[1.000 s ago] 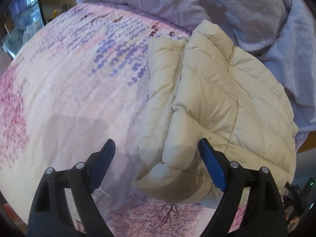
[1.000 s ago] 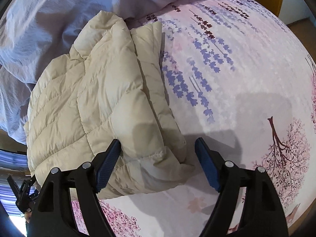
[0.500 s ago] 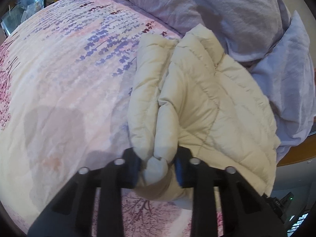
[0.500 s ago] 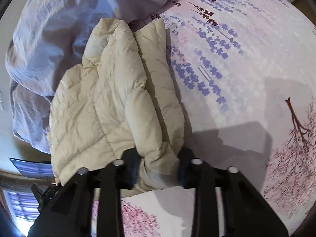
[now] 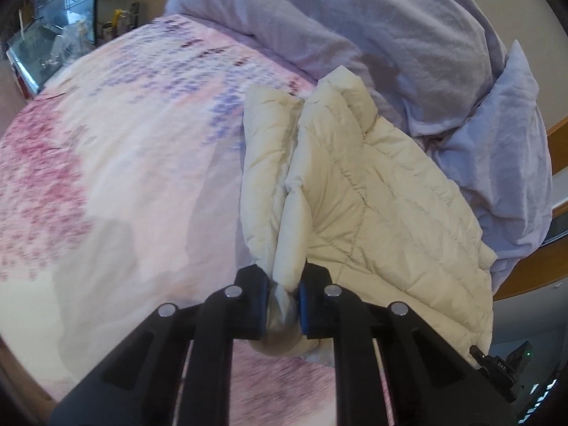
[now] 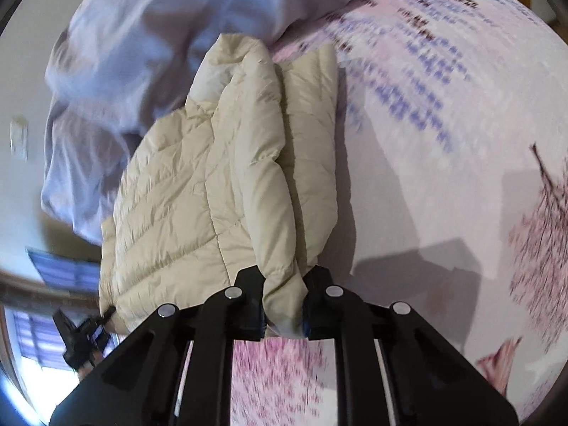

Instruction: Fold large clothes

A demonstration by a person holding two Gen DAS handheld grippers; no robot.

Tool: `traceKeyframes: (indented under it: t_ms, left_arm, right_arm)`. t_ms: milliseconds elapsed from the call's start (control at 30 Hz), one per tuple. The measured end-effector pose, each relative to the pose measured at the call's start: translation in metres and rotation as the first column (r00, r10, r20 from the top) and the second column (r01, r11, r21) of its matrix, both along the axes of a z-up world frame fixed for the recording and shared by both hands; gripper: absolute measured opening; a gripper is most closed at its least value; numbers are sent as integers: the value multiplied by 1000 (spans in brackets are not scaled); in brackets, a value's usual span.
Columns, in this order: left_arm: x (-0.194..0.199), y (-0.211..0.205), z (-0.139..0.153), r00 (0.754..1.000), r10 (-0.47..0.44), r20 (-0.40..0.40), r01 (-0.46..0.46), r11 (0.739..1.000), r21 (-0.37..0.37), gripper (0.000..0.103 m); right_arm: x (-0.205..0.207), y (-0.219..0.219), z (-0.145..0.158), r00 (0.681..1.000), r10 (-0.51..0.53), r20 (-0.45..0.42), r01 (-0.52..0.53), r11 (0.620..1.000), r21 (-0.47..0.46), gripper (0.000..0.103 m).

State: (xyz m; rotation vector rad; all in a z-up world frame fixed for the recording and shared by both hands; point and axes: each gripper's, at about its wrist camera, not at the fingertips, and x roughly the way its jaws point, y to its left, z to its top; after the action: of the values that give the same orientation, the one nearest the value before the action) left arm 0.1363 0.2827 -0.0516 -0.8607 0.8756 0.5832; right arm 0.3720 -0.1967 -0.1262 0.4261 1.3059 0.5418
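Observation:
A cream quilted puffer jacket (image 5: 376, 191) lies partly folded on a bed with a pink and purple floral cover (image 5: 117, 163). My left gripper (image 5: 282, 301) is shut on a bunched near edge of the jacket and lifts it slightly. In the right wrist view my right gripper (image 6: 284, 307) is shut on another near edge of the same jacket (image 6: 198, 191), which rises in a ridge towards the fingers. The bed cover (image 6: 443, 149) spreads to the right there.
A crumpled lavender duvet (image 5: 372, 25) is heaped behind and beside the jacket, also in the right wrist view (image 6: 135, 49). A wooden bed frame (image 5: 553, 131) runs at the right. A glass tank (image 5: 46, 35) stands at the far left beyond the bed.
Both grippers went from open around the jacket's near edge to shut on it, then began lifting the pinched folds. The views have risen and tilted.

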Motion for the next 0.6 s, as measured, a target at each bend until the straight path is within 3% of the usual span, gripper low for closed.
traceKeyframes:
  t_ms: [267,467,600]
  left_arm:
    - [-76,4,-8,998,28,-48,-29,1000,-9,14]
    - [-99,6,-13,997,42,-59,-44,999,-32,14]
    - [-93,6,-16,995,35,-96,-37,999,-21,19]
  right_arm:
    - [-53,8,-8,994,93,-49,-93,996,-6,14]
    - [-72,12,-8,990,128,-53,-130,991,-33,15]
    - [-70,24,1,989,145,-8,-145,980,-138,28]
